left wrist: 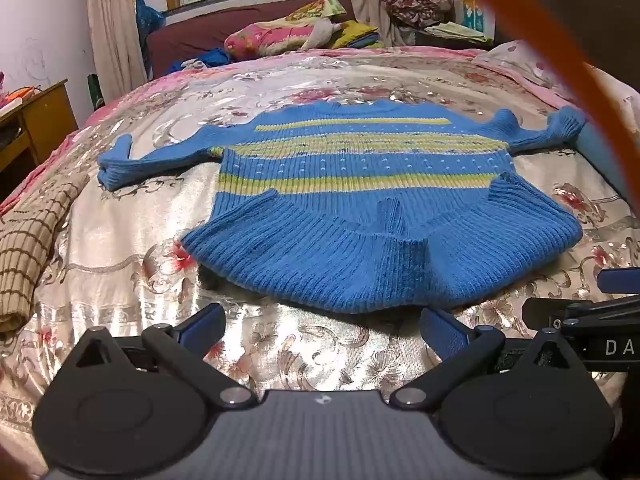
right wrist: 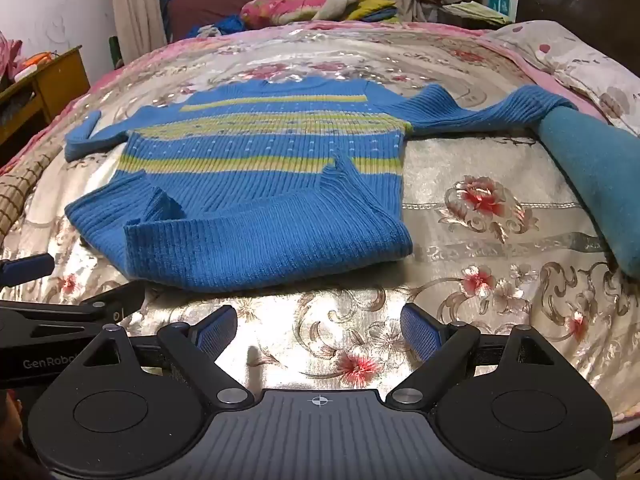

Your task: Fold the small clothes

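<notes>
A: What lies on the bed (left wrist: pixel 120 256)?

B: A blue knitted sweater (left wrist: pixel 360 184) with yellow-green stripes, spread flat on the shiny floral bedspread, both sleeves stretched out to the sides. Its near edge is turned back over itself, with a small ridge of knit standing up in the middle.

A: And the tongs?

B: The left tongs (left wrist: pixel 324 326) hang over the bedspread just short of the sweater's near edge, jaws spread wide, nothing between them. The right tongs (right wrist: pixel 318 332) stand beside them, off the sweater's near right corner, equally wide and empty. Neither touches the knit.

A: Anything else on the bed?

B: A brown checked cloth (left wrist: pixel 28 248) lies bunched at the left edge. A teal cloth (right wrist: pixel 588 184) lies at the right, touching the end of the sweater's right sleeve. A floral pillow (right wrist: pixel 580 60) sits at the far right corner.

A: Beyond the bed?

B: A dark red sofa (left wrist: pixel 192 36) under the window, piled with bright folded bedding, and a wooden desk (left wrist: pixel 44 116) against the left wall.
</notes>
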### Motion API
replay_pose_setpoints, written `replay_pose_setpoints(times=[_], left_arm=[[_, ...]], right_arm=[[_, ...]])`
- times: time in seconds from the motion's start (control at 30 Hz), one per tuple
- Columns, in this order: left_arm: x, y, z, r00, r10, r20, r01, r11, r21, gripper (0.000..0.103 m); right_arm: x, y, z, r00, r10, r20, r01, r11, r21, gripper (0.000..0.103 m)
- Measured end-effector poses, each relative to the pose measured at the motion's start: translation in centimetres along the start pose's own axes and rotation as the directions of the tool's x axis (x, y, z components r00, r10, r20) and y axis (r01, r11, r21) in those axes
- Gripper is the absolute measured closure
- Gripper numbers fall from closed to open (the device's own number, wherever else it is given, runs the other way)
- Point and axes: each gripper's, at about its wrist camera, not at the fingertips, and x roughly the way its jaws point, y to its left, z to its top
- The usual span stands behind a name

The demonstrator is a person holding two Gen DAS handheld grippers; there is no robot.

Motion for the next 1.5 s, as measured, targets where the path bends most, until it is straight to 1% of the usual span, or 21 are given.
replay_pose_setpoints(times=[0.27,0.3,1.5], left_arm=[[-0.42,-0.05,-0.14,1.000,-0.018,-0.008,0.018,1.000,-0.015,0.000],[0.27,0.51,-0.15,1.000,-0.014,-0.017,0.013,1.000,-0.027,0.000],[0.42,0.63,-0.34,0.999,-0.017,-0.027,0.016,1.000,-0.026,0.000]], right_arm=[[0.08,0.19,0.08,1.000,-0.003,-0.001,0.003,1.000,-0.003,0.014],[0.09,0.22,0.09,1.000,-0.003,-0.002,0.003,1.000,-0.004,0.014],[0.10,0.93,0.23,1.000,-0.008,-0.010,0.008,1.000,-0.022,0.015]])
